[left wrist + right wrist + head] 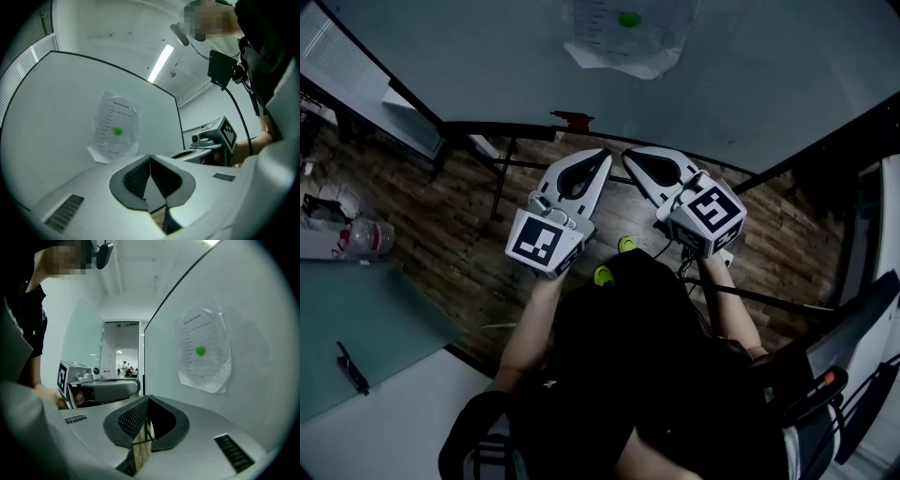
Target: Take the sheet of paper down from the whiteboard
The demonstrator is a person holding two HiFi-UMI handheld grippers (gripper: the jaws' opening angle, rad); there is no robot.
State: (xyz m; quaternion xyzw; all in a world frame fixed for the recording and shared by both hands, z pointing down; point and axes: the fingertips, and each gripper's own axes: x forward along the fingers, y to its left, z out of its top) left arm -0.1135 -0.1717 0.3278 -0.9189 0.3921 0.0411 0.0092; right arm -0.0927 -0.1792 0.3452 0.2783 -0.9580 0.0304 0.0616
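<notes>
A crumpled printed sheet of paper (622, 36) hangs on the whiteboard (487, 66), pinned by a round green magnet (628, 19). In the left gripper view the paper (115, 127) sits up and to the left of the jaws; in the right gripper view the paper (204, 352) is up and to the right. My left gripper (605, 152) and right gripper (627, 153) are both shut and empty, side by side, tips short of the board's lower edge and well below the paper. Neither touches the paper.
The whiteboard stands on a dark metal frame (502, 173) over a wooden floor. A red clip (573, 119) sits at the board's bottom edge. A plastic bottle (366, 236) lies on the floor at left beside a glass table (356, 319). A doorway (121, 357) shows beyond the board.
</notes>
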